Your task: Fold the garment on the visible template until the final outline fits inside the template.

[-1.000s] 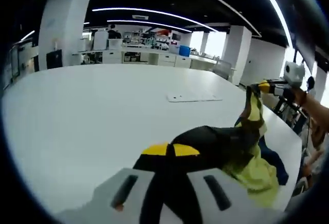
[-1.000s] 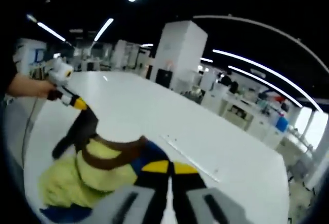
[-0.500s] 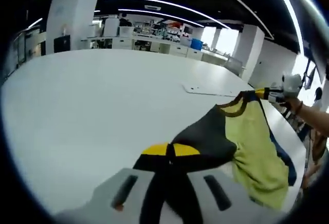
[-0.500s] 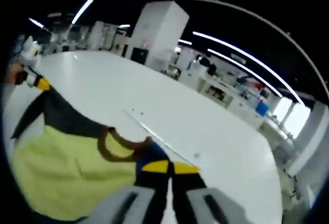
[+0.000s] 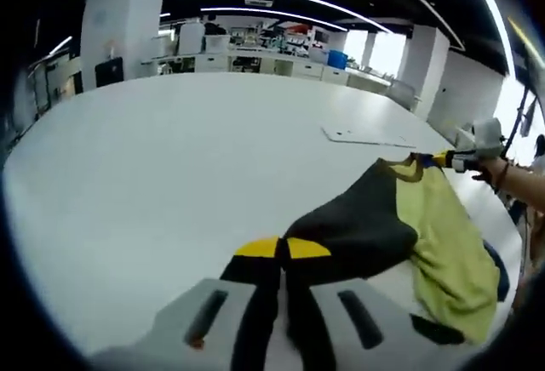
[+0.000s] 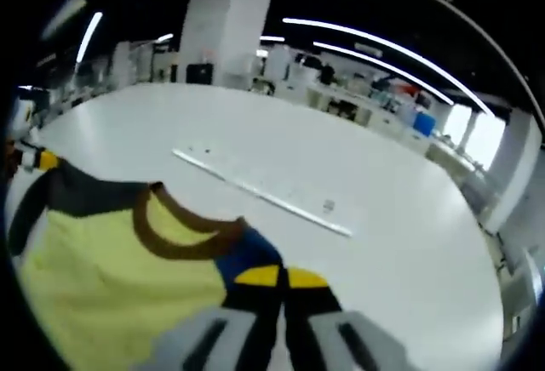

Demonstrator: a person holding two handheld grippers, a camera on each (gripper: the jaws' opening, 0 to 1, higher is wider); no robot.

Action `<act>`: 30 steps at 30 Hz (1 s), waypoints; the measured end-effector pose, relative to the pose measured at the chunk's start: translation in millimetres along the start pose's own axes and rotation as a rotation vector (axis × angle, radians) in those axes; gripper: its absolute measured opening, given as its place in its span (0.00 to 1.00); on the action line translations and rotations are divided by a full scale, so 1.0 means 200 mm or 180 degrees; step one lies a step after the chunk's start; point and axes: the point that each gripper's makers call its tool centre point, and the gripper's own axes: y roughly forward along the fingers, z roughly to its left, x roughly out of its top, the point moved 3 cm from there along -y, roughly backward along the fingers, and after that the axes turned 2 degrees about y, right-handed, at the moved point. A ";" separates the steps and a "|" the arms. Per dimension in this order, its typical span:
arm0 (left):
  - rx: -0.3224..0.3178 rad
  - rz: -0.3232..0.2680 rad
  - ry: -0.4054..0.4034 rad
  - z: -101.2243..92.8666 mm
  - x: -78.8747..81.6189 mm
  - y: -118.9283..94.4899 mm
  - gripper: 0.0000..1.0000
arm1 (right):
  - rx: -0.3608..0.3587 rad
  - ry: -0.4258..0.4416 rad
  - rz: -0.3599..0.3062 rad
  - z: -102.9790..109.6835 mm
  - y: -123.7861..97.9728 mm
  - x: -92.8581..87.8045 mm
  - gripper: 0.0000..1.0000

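Between the yellow-tipped jaws of the left gripper (image 5: pixel 283 250), at the bottom of the left gripper view, a dark charcoal sleeve end of the yellow, charcoal and blue knit garment with a brown collar (image 5: pixel 400 235) is pinched, the jaws pressed together on the cloth. From that pinch the garment stretches away to the right, charcoal first, then pale yellow with a blue edge low on the far side, and its lower part sags down off the stretched line. At its far end the right gripper (image 5: pixel 449 160), yellow at the tip and white behind, meets the fabric by the collar, with a person's hand (image 5: pixel 502 169) wrapped around its handle. Beyond the garment, the flat white rectangular template sheet (image 5: pixel 368 135) lies on the large white table (image 5: pixel 153 167), apart from the cloth.

At the bottom of the right gripper view, that gripper's own jaws are closed on the blue shoulder of the garment just beside the brown collar. The yellow front spreads to the left, bordered by charcoal toward the far left edge, where the left gripper's yellow tip shows. The template sheet lies past the collar on the table, seen as a long thin pale slab. White pillars, counters and ceiling light strips stand behind.
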 end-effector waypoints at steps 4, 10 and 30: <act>0.0179 0.0031 0.0337 0.04 0.01 0.00 0.04 | 0.0022 0.0098 -0.0022 0.02 -0.02 0.01 0.00; 0.0151 -0.0083 0.0357 0.01 0.06 -0.03 0.26 | 0.0140 0.0348 -0.0015 0.03 -0.06 0.01 0.29; -0.0320 -0.0254 0.0183 -0.20 0.03 -0.24 0.76 | 0.0691 0.0948 -0.0007 0.23 -0.43 -0.01 0.93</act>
